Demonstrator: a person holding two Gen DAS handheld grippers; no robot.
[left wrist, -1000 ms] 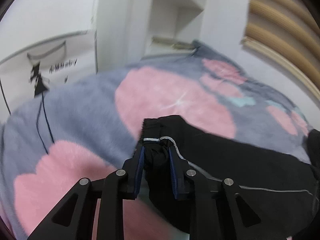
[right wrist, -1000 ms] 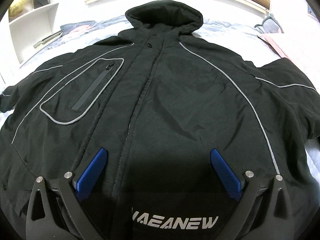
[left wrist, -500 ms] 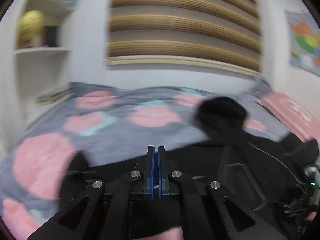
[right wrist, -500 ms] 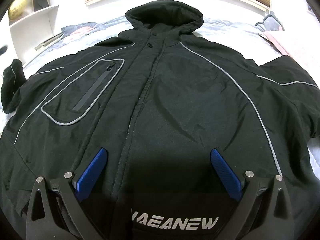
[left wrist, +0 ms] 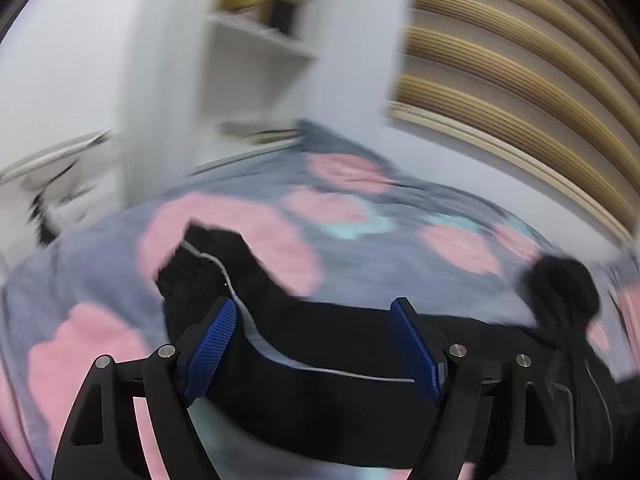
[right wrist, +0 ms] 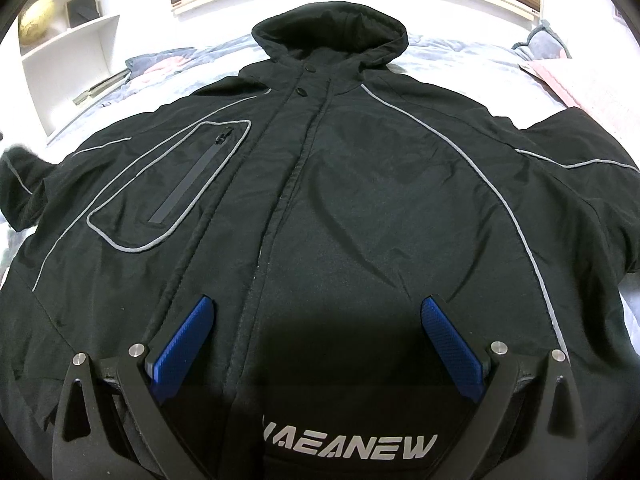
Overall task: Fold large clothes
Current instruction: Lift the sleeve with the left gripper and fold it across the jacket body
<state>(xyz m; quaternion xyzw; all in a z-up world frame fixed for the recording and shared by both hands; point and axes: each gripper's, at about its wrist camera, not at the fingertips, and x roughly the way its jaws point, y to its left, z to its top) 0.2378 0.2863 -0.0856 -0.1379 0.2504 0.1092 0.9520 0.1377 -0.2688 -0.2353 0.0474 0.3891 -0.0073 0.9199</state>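
Beyond the open left tongs (left wrist: 314, 344), the blurred jacket sleeve (left wrist: 224, 268).

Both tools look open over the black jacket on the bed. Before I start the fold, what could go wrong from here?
1. The left tool, whose jaws have just been opening, holds nothing; the left sleeve lies bent and bunched on the blanket, so it may fold in crooked.
2. The right tool hangs open over the jacket front; closing here could pinch one slippery layer and drag the body askew.
3. The hood stands puffed up and may make the fold lumpy.
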